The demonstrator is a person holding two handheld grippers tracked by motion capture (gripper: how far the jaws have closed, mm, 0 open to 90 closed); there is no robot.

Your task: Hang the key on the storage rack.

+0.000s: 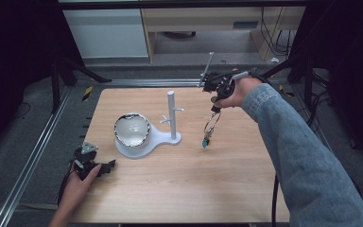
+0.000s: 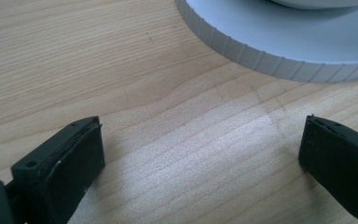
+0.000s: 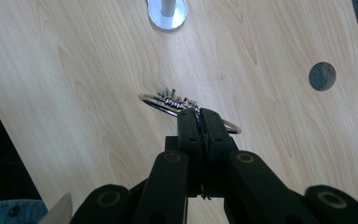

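Right gripper (image 1: 216,107) clenches the key ring (image 1: 211,126) right of the white stand (image 1: 172,116), above bare table (image 1: 227,189); left gripper (image 1: 105,168) gapes near the table's edge.

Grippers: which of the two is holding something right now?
The right gripper, raised over the table's far right: its jaws are shut on the key ring, which hangs below. The left gripper rests with jaws open near the white stand's base.

The stand's white base (image 2: 279,42) is cut off by the left gripper view's top edge; the key ring (image 3: 168,103) passes partly behind the right gripper's jaws.
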